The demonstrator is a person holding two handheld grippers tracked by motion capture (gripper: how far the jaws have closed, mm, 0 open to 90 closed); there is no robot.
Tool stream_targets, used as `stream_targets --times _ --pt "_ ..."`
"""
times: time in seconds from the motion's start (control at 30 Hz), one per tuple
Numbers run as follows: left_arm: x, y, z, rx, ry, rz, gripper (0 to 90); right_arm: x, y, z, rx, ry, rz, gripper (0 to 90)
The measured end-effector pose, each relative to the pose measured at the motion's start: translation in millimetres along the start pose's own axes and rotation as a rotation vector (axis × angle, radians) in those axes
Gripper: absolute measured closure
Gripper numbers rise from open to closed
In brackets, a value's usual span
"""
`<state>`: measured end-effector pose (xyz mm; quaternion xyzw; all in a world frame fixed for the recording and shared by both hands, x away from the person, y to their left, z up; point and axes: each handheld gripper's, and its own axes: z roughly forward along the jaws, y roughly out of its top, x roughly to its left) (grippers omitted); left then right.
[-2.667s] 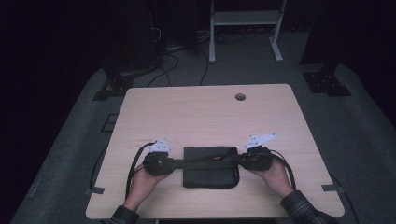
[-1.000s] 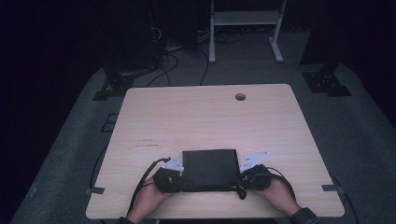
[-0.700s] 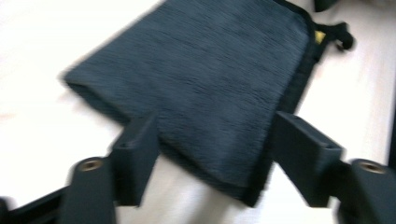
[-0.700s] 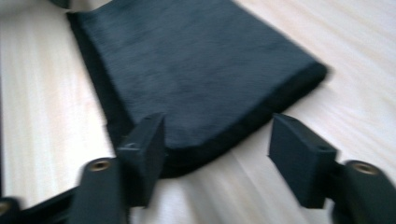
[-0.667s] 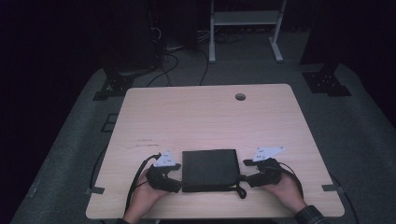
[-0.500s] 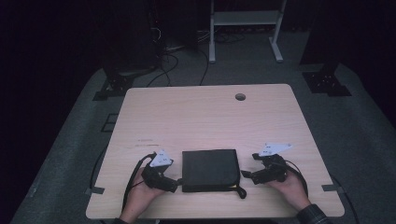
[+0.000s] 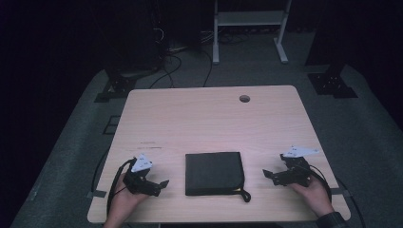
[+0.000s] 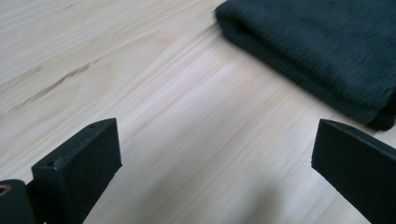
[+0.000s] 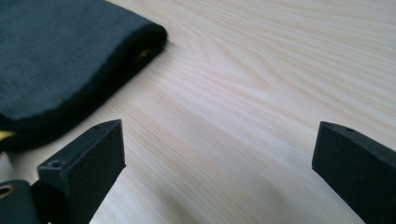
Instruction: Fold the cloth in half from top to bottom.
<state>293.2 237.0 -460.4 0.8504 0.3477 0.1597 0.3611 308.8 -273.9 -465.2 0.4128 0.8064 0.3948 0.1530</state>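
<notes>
A dark cloth (image 7: pixel 214 172), folded into a square, lies flat on the wooden table (image 7: pixel 209 123) near its front edge. A thin dark loop (image 7: pixel 244 194) sticks out at its near right corner. My left gripper (image 7: pixel 161 184) rests on the table left of the cloth, apart from it. Its jaws have just been opening and nothing is between them. In the left gripper view (image 8: pixel 215 149) the cloth (image 8: pixel 327 51) lies ahead to the right. My right gripper (image 7: pixel 268 175) sits right of the cloth; its jaws have also just been opening and hold nothing. In the right gripper view (image 9: pixel 219 149) the cloth's edge (image 9: pixel 56 56) lies at the left.
A round cable hole (image 7: pixel 244 98) sits near the table's far edge. Beyond the table are a white metal stand (image 7: pixel 247 19) and cables on the dark floor. Bare wood lies behind and beside the cloth.
Both grippers have opened, let go of the cloth's sides and drawn outward, left to the left and right to the right. The cloth stays folded in place.
</notes>
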Motion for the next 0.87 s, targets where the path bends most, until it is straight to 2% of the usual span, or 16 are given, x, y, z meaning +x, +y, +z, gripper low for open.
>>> stream_targets --times 0.23,0.37,0.43,0.53,0.63,0.67,0.87 --pt "10.9 -18.0 0.9 0.054 0.033 -0.008 0.3 -14.9 -18.4 -8.7 0.038 -0.074 0.036 1.8" --pt "13.0 -22.9 3.4 0.059 0.026 -0.005 0.3 -20.7 -24.6 -11.3 0.047 -0.086 0.052 1.8" --pt "14.8 -23.5 4.4 0.057 0.008 -0.009 0.0 -23.5 -27.0 -11.0 0.056 -0.086 0.064 1.8" --pt "15.7 -25.7 5.1 0.033 -0.002 -0.005 0.0 -25.3 -28.6 -8.9 0.069 -0.095 0.06 1.8" --pt "16.2 -27.1 5.4 0.018 -0.007 0.0 0.0 -23.5 -31.3 -5.9 0.08 -0.121 0.017 1.2" --pt "16.3 -27.1 5.5 0.018 -0.008 0.0 0.0 -23.6 -31.9 -5.5 0.071 -0.117 0.012 1.2" --pt "16.4 -26.9 5.7 0.018 -0.01 0.001 0.0 -23.9 -32.2 -5.8 0.071 -0.116 0.011 1.2"
